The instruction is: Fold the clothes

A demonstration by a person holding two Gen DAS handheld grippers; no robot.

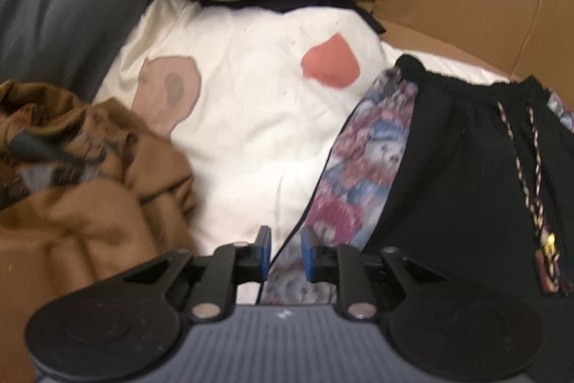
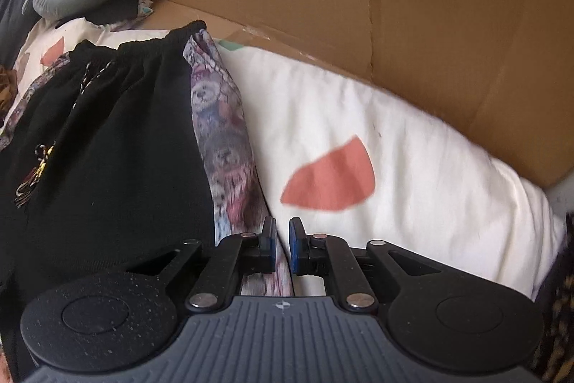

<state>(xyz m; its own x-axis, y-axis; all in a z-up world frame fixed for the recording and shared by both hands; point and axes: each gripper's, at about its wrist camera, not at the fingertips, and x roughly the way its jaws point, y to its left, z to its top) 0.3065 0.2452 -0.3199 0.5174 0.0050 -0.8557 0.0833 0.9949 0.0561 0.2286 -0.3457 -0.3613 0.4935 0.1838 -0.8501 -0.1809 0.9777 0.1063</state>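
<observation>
Black shorts (image 1: 466, 174) lie under both tools, left (image 1: 286, 252) spread, right (image 2: 282, 244) pinching their edge.

Your black shorts (image 1: 462, 174) carry teddy-bear-print side panels (image 1: 362, 167) in blue, pink and purple (drawstring (image 1: 527, 167) braided multicolour), lying on a cream duvet (image 1: 251, 117) with coral patches, beside a brown garment (image 1: 89, 196).

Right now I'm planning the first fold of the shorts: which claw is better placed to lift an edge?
Right, probably: the right claw sits nearly closed on the black shorts' bear-print edge; the left claw gapes over its edge.
</observation>
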